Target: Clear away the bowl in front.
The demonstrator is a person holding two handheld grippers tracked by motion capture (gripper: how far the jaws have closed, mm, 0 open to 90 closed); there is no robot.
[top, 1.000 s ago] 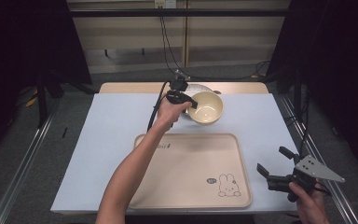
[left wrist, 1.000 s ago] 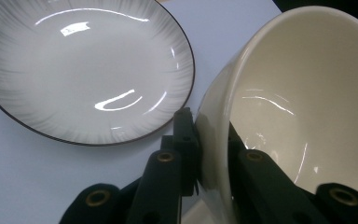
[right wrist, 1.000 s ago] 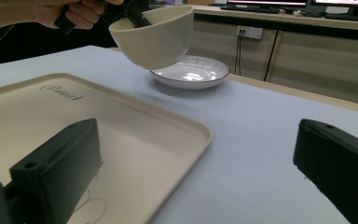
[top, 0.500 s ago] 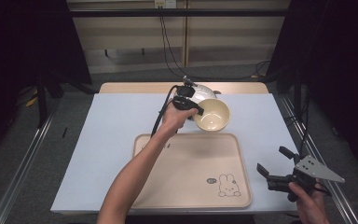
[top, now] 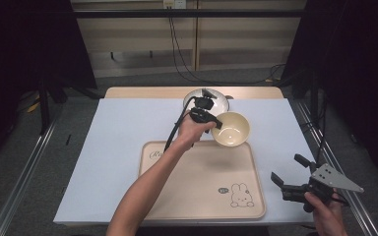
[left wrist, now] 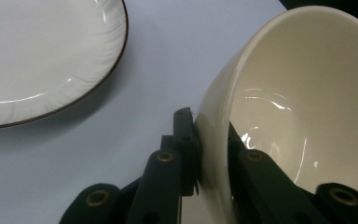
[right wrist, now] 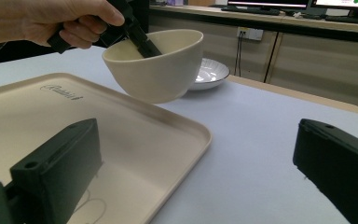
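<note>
Pinching the rim of the cream bowl [top: 231,129], the left gripper [top: 215,123] has one jaw inside and one outside the wall, clamped tight on it, and the bowl hangs tilted in the air above the far edge of the beige tray [top: 177,196], clear of the pale blue mat [top: 108,147]. From the right gripper view the bowl [right wrist: 156,63] rides above the tray's raised lip [right wrist: 200,135], with the white dark-rimmed plate [right wrist: 209,72] just behind it on the mat. To do this well, I'd say level the bowl before lowering, bring it fully inside the lip so its foot doesn't catch the rim, and let go only once it sits flat; a one-sided rim grip like this could let it swing or slip. The right gripper [top: 291,172] waits low at the near right corner, jaws spread wide, nothing between them. Markings: a small rabbit drawing [top: 240,194] near the tray's near right corner, and a scripted word at its far left corner [top: 153,155], too small to read.
</note>
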